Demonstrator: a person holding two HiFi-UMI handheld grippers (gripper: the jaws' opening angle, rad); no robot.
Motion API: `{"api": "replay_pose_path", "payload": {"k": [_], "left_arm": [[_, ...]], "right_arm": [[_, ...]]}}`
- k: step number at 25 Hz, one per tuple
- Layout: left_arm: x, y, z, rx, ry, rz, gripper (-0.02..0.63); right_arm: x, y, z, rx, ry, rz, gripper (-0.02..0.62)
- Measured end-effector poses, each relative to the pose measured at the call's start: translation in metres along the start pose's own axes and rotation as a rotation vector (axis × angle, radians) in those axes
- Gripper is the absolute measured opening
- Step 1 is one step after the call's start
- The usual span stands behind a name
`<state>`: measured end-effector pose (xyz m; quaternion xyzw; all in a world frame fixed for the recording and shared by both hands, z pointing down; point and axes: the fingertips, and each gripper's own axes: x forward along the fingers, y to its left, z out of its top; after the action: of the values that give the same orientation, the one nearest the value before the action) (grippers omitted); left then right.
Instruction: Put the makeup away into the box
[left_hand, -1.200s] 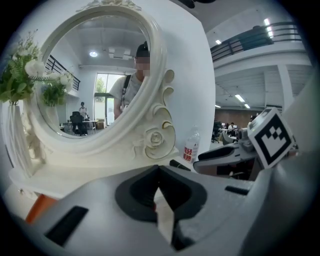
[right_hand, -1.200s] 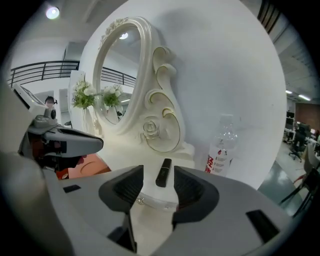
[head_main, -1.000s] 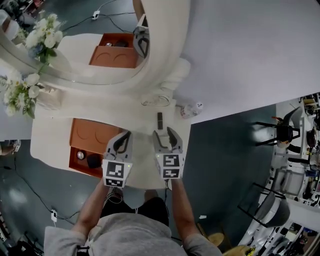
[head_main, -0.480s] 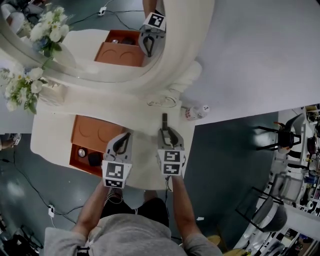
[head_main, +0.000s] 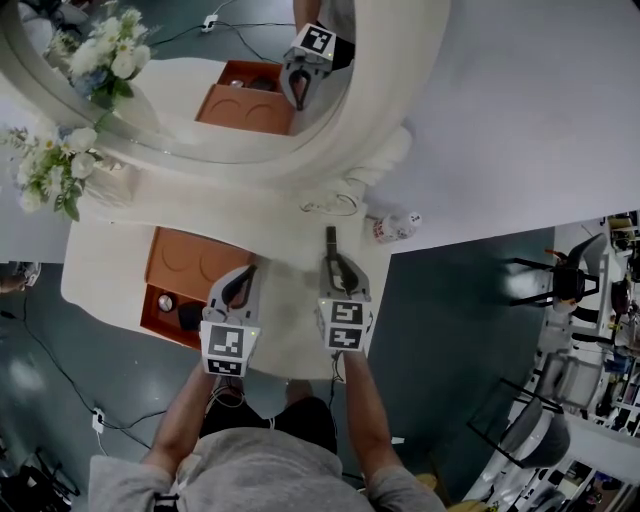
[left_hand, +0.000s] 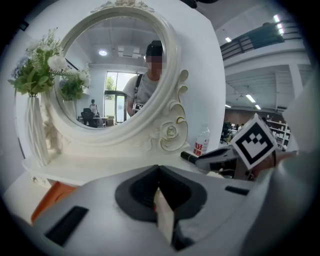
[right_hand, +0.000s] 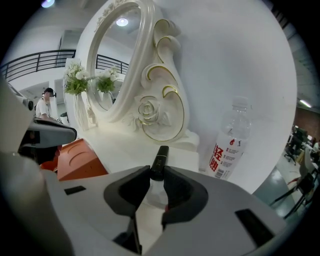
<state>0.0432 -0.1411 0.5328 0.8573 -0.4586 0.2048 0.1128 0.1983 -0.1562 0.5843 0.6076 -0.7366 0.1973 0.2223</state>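
A black makeup tube (head_main: 329, 241) lies on the white vanity top (head_main: 290, 330). Its near end sits between the fingertips of my right gripper (head_main: 331, 264). The right gripper view shows the tube (right_hand: 159, 162) pinched at that end; these jaws have just been closing onto it. My left gripper (head_main: 243, 277) rests to its left, shut with nothing in it (left_hand: 159, 172). The orange box (head_main: 190, 262) stands open beside the left gripper, and small dark items lie in its front compartment (head_main: 178, 314). From the left gripper view the tube (left_hand: 189, 156) pokes out ahead of the right gripper.
A large oval mirror (head_main: 370, 120) with a carved white frame stands at the back of the table. White flowers in a vase (head_main: 50, 170) stand at the far left. A small water bottle (head_main: 396, 227) stands right of the tube, near the table's right edge.
The right gripper's jaws have narrowed from wide open to closed on the tube's near end. The left gripper has barely shifted. The head view has tilted slightly.
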Motion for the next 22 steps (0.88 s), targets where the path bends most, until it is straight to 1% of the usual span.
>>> {"api": "replay_pose_path", "payload": {"k": [5, 10, 12, 16, 19, 22], "left_arm": [[-0.011, 0.008, 0.006, -0.002, -0.018, 0.019, 0.003], [-0.032, 0.019, 0.011, -0.008, -0.041, 0.051, 0.003], [-0.042, 0.026, 0.012, -0.011, -0.050, 0.067, 0.003], [-0.068, 0.041, 0.014, -0.026, -0.071, 0.108, 0.003], [-0.090, 0.057, 0.012, -0.041, -0.083, 0.147, 0.003], [-0.114, 0.076, 0.006, -0.064, -0.096, 0.202, 0.003]], "right_arm": [[-0.012, 0.011, 0.010, -0.010, -0.023, 0.021, 0.094], [-0.030, 0.036, 0.029, -0.032, -0.073, 0.065, 0.095], [-0.038, 0.051, 0.037, -0.042, -0.093, 0.090, 0.095], [-0.053, 0.084, 0.050, -0.098, -0.116, 0.141, 0.095], [-0.063, 0.119, 0.060, -0.127, -0.139, 0.201, 0.095], [-0.069, 0.157, 0.065, -0.173, -0.149, 0.268, 0.095]]}}
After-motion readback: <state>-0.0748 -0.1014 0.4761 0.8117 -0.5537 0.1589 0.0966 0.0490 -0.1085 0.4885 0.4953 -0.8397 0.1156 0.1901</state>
